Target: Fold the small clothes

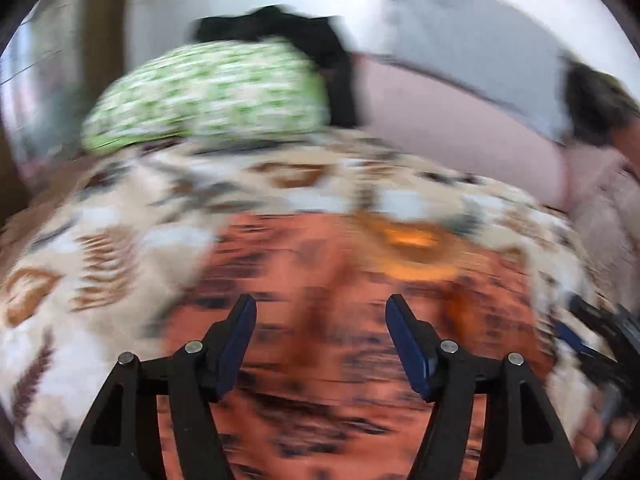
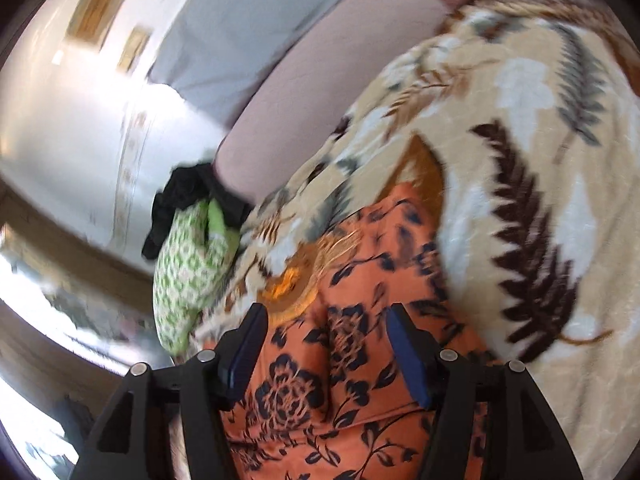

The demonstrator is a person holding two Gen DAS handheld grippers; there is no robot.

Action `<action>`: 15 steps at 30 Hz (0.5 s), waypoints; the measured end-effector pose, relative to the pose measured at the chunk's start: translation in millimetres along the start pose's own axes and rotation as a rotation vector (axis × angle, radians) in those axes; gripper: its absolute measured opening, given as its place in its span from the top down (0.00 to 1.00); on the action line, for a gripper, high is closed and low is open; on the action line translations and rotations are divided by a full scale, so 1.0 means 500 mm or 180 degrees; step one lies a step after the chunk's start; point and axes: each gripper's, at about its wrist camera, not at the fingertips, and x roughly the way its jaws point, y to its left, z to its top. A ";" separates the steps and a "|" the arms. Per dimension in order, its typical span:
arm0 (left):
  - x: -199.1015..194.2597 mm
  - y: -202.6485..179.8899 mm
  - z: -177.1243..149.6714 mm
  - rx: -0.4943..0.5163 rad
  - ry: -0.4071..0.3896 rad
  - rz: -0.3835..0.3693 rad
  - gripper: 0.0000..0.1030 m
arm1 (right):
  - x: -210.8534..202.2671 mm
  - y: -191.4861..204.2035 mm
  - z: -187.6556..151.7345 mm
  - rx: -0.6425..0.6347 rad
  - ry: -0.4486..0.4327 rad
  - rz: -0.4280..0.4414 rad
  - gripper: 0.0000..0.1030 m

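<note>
Orange floral cloth [image 1: 320, 320] lies on the leaf-print blanket [image 1: 100, 248] beneath the left gripper [image 1: 320, 320], jaws spread (view blurred). From the right wrist, the right gripper [image 2: 324, 332] hangs spread-jawed over that cloth [image 2: 360, 280], a green-patterned pillow [image 2: 188, 264] beside the blanket [image 2: 520, 160].

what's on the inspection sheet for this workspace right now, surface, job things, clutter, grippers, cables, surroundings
surface: leaf-print blanket covering the bed
job's things: orange floral garment spread on the blanket
clutter: green-patterned cloth bundle with a black cloth behind it
grippers: left gripper open over the garment; right gripper open over it, neither gripping
cables: nothing seen
surroundings: pink pillow, framed pictures on a white wall; left view blurred
</note>
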 end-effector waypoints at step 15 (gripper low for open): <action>0.132 0.109 -0.068 0.0165 0.0667 0.0621 0.29 | 0.185 0.224 -0.210 -0.2054 0.0379 -0.1191 0.27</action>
